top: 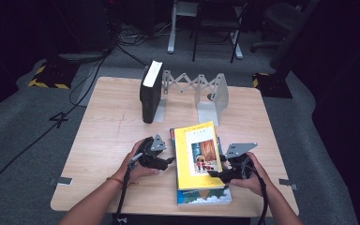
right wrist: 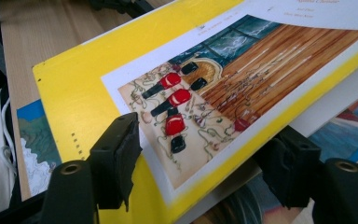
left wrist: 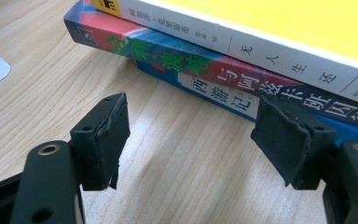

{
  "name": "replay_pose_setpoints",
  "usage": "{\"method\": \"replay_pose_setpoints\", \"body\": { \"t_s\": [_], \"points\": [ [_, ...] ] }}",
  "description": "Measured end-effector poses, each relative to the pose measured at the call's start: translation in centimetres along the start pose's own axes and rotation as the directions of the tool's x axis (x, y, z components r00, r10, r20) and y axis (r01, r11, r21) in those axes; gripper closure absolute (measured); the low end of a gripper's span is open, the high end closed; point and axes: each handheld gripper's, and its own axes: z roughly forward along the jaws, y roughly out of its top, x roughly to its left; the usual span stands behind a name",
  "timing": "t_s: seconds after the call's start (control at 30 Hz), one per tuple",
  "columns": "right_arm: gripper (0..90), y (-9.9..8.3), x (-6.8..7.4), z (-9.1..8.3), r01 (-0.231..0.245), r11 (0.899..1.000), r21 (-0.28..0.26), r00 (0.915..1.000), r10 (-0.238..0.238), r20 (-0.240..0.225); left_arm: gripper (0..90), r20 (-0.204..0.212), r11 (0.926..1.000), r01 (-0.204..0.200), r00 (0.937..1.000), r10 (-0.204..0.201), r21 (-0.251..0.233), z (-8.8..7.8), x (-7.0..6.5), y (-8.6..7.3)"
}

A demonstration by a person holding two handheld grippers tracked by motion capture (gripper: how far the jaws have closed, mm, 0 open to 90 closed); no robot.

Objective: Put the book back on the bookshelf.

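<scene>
right gripper [right wrist: 200,158] astride yellow book [right wrist: 98,107] edge; one jaw above, one below

bottom book [top: 206,197] mostly hidden under yellow book [top: 198,154]; its title unreadable

Both forearms reach in low, the left tool [top: 170,161] gaping and the right tool [top: 211,173] part-open, tips facing each other.

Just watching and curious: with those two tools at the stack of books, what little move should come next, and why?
Probably close the right tool onto the yellow book. Its jaws sit one above the cover and one under the lifted edge, not visibly pressing yet. The left tool is open beside the spines, gripping nothing. A black book already stands in the bookend rack, so the yellow one likely goes there.
</scene>
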Motion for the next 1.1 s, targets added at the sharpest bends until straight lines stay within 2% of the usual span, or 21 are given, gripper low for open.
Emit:
{"method": "replay_pose_setpoints", "body": {
  "t_s": [0.13, 0.23, 0.27, 0.37, 0.47, 0.63, 0.73, 0.8, 0.87, 0.93, 1.03, 1.1],
  "points": [
    [35.0, 0.5, -0.7, 0.6, -0.027, 1.000, -0.009, 0.9995, 0.027, -0.018, 26.9, -0.003, 1.0000, 0.000, 1.0000, 0.000, 0.000, 0.0, 0.0, 0.0],
    [48.9, 0.9, -1.0, 0.9, -0.030, 0.999, -0.025, 0.9994, 0.030, -0.015, 27.1, -0.011, 0.9999, 0.002, 0.9999, -0.002, -0.011, -0.1, 0.0, 0.1],
    [48.9, 0.9, -1.0, 0.9, -0.030, 0.999, -0.025, 0.9994, 0.030, -0.015, 27.1, -0.011, 0.9999, 0.002, 0.9999, -0.002, -0.011, -0.1, 0.0, 0.1],
    [66.8, 1.3, -1.1, 0.9, -0.018, 0.998, -0.062, 0.9997, 0.017, -0.015, 27.9, -0.017, 0.9998, 0.002, 0.9998, -0.002, -0.021, -0.2, 0.0, 0.1],
    [71.5, 1.3, -0.8, 0.8, -0.018, 0.996, -0.084, 0.9998, 0.018, -0.004, 28.2, -0.019, 0.9996, 0.006, 0.9998, -0.007, -0.027, -0.3, 0.1, 0.2],
    [74.9, 1.4, -0.4, 0.8, -0.013, 0.993, -0.118, 0.9998, 0.012, -0.014, 28.3, -0.024, 0.9999, -0.004, 0.9997, 0.004, -0.014, -0.3, 0.1, 0.1],
    [76.2, 1.7, -0.1, 0.9, 0.002, 0.991, -0.133, 0.9999, -0.004, -0.012, 28.9, -0.002, 1.0000, -0.004, 1.0000, 0.004, -0.006, -0.3, 0.3, 0.0],
    [76.5, 1.8, 0.0, 1.0, 0.008, 0.991, -0.137, 0.9998, -0.011, -0.015, 34.3, 0.009, 0.9999, -0.008, 0.9999, 0.008, -0.009, -0.3, 0.4, -0.1],
    [76.7, 1.9, 0.0, 1.1, 0.005, 0.990, -0.138, 0.9998, -0.008, -0.018, 35.6, 0.008, 0.9999, -0.010, 0.9999, 0.010, -0.007, -0.3, 0.5, -0.2],
    [77.1, 2.0, 0.2, 1.2, 0.013, 0.989, -0.146, 0.9997, -0.016, -0.020, 37.7, -0.001, 1.0000, 0.007, 1.0000, -0.007, -0.007, -0.2, 0.8, -0.3],
    [77.3, 2.3, 0.3, 1.1, 0.027, 0.987, -0.156, 0.9992, -0.032, -0.025, 42.4, 0.021, 0.9991, 0.041, 0.9990, -0.041, -0.009, -0.3, 1.3, -0.3],
    [77.4, 2.4, 0.3, 1.0, 0.037, 0.987, -0.158, 0.9986, -0.042, -0.031, 44.2, 0.017, 0.9988, 0.047, 0.9988, -0.047, -0.016, -0.3, 1.7, -0.1]
  ]
}}
